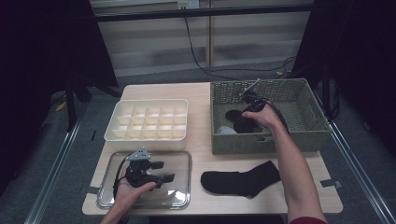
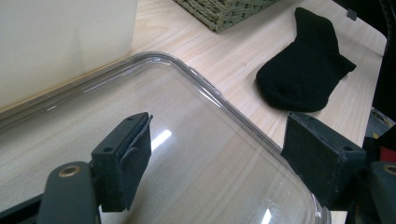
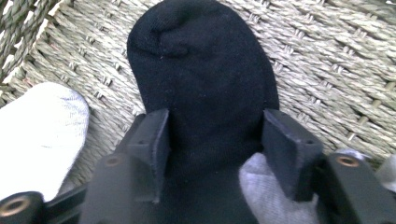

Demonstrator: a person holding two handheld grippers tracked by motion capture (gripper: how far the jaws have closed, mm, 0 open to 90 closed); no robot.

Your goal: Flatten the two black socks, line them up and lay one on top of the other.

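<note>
In the right gripper view a black sock (image 3: pixel 201 60) lies on the floor of a woven basket (image 3: pixel 327 60). My right gripper (image 3: pixel 215 144) stands over it with a jaw on each side, and the sock fills the gap without being bunched. From the high view, that right gripper (image 1: pixel 246 120) reaches down into the basket (image 1: pixel 299 135) onto the black sock (image 1: pixel 237 123). A second black sock (image 1: pixel 240 179) lies flat on the table in front of the basket. My left gripper (image 1: pixel 163 171) rests open and empty over a clear tray (image 1: pixel 180 158).
A white sock (image 3: pixel 37 130) lies beside the black one in the basket, also seen as a white sock (image 1: pixel 225 130) from above. A white box (image 1: pixel 149 119) with several compartments stands behind the clear tray (image 2: pixel 205 84). The loose black sock (image 2: pixel 303 70) lies past the tray's rim.
</note>
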